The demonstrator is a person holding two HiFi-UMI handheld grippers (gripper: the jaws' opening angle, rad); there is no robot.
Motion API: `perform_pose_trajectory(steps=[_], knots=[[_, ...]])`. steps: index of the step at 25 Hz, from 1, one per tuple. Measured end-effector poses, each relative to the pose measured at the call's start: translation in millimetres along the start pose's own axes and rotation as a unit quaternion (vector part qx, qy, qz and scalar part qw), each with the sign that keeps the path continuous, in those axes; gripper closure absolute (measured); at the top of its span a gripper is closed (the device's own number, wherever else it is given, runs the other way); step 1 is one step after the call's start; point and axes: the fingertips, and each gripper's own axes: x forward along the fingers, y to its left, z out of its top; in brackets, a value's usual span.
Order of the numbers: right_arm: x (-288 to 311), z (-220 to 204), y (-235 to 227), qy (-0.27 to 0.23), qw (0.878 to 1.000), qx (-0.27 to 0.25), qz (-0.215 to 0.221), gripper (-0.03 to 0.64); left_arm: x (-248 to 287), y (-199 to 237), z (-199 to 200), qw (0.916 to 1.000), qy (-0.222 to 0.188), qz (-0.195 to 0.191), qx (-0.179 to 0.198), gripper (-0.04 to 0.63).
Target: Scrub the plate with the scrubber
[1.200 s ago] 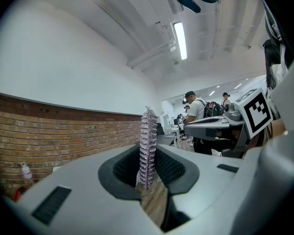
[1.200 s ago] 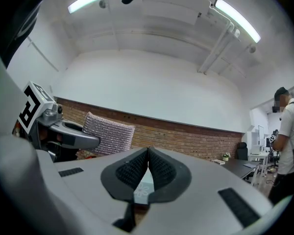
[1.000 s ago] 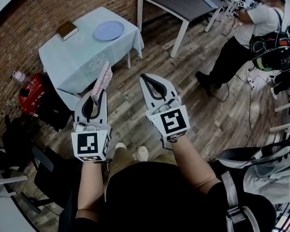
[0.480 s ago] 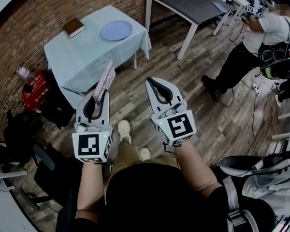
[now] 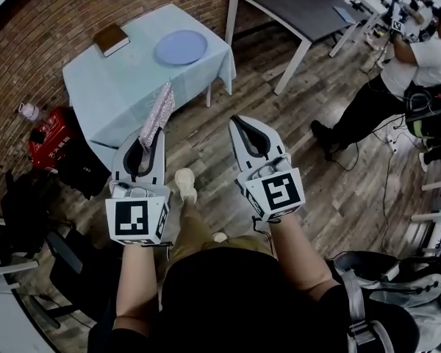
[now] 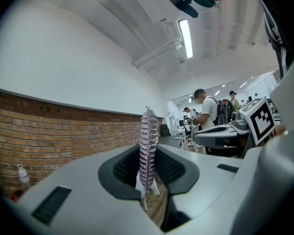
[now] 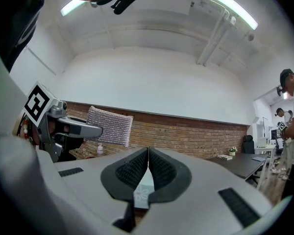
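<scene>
My left gripper [image 5: 148, 138] clamped on scrubber [image 5: 158, 114]. Scrubber's long axis runs along jaws, free end pointing ahead toward table [image 5: 110, 87]. My right gripper [image 5: 244, 123] closed, empty. Plate [image 5: 181, 47] flat on table, well apart.

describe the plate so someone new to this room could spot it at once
Against the brick wall stands a small table draped in pale blue. The plate lies on it, toward its far right corner. It is round, flat and periwinkle blue, unlike the brown rectangular book lying apart to its left.
</scene>
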Motion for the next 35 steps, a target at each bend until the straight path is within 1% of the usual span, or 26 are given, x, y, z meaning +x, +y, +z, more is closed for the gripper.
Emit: perform_pose_trajectory(steps=[4,10,16,22,28,35], knots=[[53,-11,-21,0.004,1.0,0.0,-0.002,0.58,48,31,-8,1.0,0.001,-0.004,-0.004,0.512],[148,-32,-49,0.029,1.0,0.007,-0.01,0.58,131,88,-24,0.9996,0.015,-0.02,-0.009,0.512],[256,-44,-93,0.041,0.998,0.027,-0.037,0.58,225,152,-34,0.9985,0.033,-0.041,-0.01,0.512],[343,-41,-133,0.047,0.996,0.033,-0.065,0.58,305,208,-26,0.9975,0.032,-0.063,-0.006,0.512],[406,-51,-153,0.059,0.994,0.036,-0.079,0.58,362,249,-33,0.9963,0.031,-0.079,-0.012,0.512],[448,-61,-159,0.072,0.993,0.032,-0.084,0.58,400,277,-51,0.9944,0.034,-0.097,-0.024,0.512]])
